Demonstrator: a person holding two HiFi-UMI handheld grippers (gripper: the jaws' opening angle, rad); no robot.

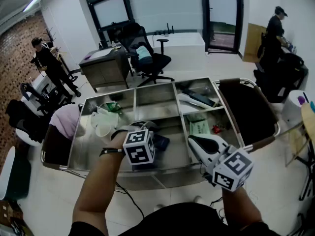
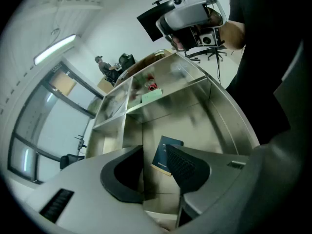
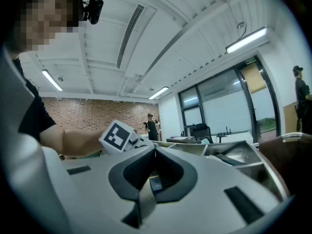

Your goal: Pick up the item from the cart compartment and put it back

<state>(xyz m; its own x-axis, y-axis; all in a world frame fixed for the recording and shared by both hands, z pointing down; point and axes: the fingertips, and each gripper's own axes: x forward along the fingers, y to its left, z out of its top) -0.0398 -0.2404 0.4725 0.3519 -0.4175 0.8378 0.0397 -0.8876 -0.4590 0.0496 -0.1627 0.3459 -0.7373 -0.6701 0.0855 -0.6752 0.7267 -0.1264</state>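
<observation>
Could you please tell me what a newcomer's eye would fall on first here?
The steel cart with its compartments fills the middle of the head view. Over its near edge hang the left gripper, jaws apart, and the right gripper, jaws together. A dark book lies flat in the cart's middle compartment, just beyond the left jaws.

The cart (image 1: 147,172) is silver steel. In its near middle compartment the book (image 1: 160,142) is dark blue. Near the right edge, a packet (image 1: 200,128) is pale green. The cubes (image 1: 139,147) bear black-and-white squares.
</observation>
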